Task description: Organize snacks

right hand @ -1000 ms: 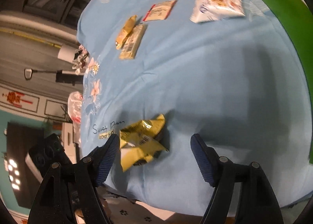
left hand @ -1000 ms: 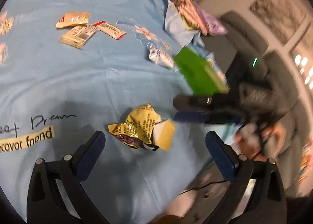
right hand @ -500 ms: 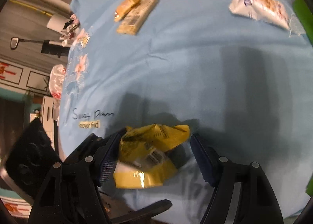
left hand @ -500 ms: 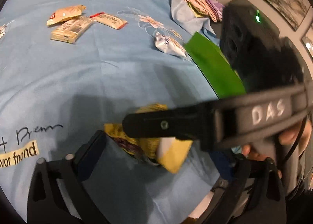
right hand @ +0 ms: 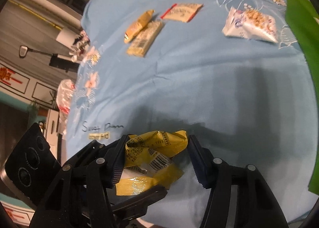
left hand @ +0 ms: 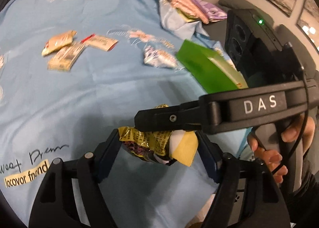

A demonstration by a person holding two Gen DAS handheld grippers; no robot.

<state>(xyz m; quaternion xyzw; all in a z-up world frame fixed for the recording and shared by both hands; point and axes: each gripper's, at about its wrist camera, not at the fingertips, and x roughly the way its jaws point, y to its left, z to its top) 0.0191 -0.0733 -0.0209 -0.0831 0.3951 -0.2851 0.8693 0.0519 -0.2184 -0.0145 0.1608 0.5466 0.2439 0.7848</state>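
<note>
Both the left gripper (left hand: 157, 148) and right gripper (right hand: 157, 160) have just been closing, jaws now narrow around the crumpled yellow snack packet (right hand: 153, 154), readying its pickup.

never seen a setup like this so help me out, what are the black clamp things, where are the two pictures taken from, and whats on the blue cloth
No robot here: a person carries a hand-held gripper in each hand, and a fisheye camera on each looks forward along its two fingers.

One picture is from the left hand-held gripper; the other tool crosses it, with the person's hand on its handle. The other picture is from the right hand-held gripper.

Both have just been closing around the same crumpled yellow snack packet, which sits between the fingers of each. Whether either is squeezing it yet, I cannot tell.

On the blue tablecloth further away lie three small beige sachets, a white snack bag and a green box.
</note>
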